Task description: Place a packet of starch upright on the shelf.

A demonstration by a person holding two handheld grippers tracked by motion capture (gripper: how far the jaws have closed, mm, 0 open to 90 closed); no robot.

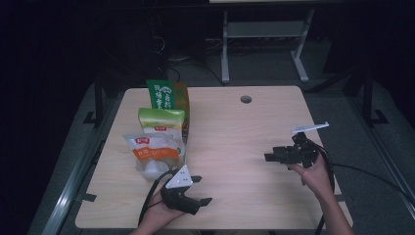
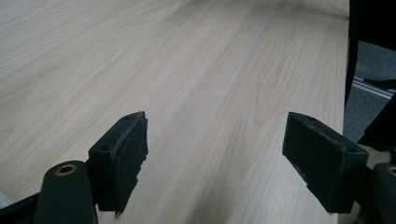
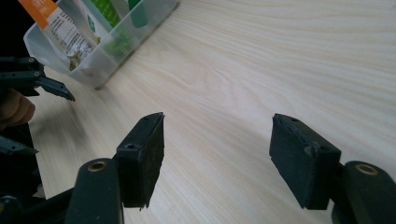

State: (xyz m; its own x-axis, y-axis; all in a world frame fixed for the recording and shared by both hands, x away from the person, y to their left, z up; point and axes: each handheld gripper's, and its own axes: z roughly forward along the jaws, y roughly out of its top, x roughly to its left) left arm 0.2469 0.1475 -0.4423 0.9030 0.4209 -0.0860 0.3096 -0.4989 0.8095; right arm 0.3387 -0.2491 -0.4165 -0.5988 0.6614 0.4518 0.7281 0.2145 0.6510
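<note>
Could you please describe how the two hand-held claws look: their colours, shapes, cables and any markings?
Both claws are black. The left claw carries a grey three-cornered plate on top, and a black cable trails from it. The right claw has a black cable too, and a white strip projects behind it. In both claw views the jaws are blocky, with flat worn pads and brass-coloured rings at the pivots. The forearms appear bare, without sleeves.

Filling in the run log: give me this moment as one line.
left gripper: open, empty, near table edge | right gripper: open, empty, over table | snack bags: upright in clear bin, untouched
</note>
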